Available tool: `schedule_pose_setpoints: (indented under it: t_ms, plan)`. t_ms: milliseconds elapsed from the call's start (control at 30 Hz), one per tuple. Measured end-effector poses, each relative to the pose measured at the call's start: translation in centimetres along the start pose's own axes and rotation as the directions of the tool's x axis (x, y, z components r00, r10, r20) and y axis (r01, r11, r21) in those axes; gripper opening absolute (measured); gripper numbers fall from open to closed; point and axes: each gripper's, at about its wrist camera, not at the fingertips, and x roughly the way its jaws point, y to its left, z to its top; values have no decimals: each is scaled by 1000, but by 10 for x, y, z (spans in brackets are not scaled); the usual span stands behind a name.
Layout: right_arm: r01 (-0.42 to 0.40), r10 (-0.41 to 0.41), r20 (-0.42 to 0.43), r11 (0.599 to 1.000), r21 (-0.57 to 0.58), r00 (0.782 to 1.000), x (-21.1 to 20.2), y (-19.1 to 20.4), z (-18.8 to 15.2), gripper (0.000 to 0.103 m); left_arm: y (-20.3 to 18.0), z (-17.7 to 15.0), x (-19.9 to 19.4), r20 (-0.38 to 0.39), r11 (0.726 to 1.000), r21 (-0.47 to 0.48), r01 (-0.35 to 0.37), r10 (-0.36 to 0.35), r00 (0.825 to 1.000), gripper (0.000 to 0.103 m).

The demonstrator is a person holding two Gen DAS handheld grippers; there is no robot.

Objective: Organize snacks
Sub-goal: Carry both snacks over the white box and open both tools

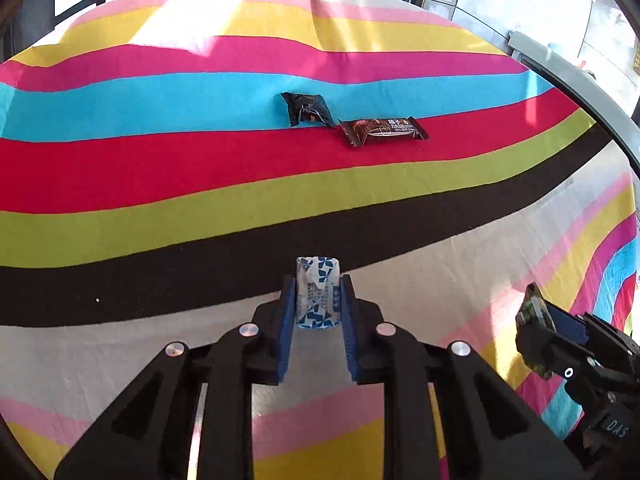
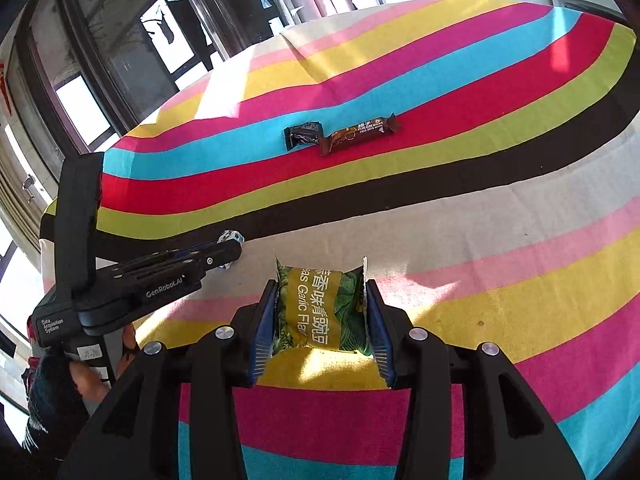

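Observation:
My left gripper is shut on a small white-and-blue wrapped candy, pinched between its blue pads above the striped cloth. In the right wrist view the same gripper reaches in from the left with the candy at its tip. My right gripper is shut on a green-and-yellow snack packet; the left wrist view catches this gripper at the right edge, the packet seen edge-on. A dark square snack and a brown bar lie side by side on the blue and red stripes.
A striped tablecloth covers the table; its far edge meets windows and a glass door. A grey curved rail runs past the right side. A person's hand holds the left gripper's handle at the lower left.

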Motion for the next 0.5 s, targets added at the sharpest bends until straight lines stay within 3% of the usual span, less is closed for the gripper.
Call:
schedule_pose_setpoints:
  t_ms: [100,267,500]
  plan:
    - [20,-20,0,999,-36,1000,-11,12,-11,42,-13,-30,-25,6,1000,-3,29,-29,1000,21]
    - [47,-48,-8,996,-79,999,-36,30,-45,42,-40,-71,-56,11,997,72,28,-29,1000,21]
    - [80,-81,-1,993,-82,997,-72,31,-80,42,-56,-100,-80,32,993,106,52,-56,998,21]
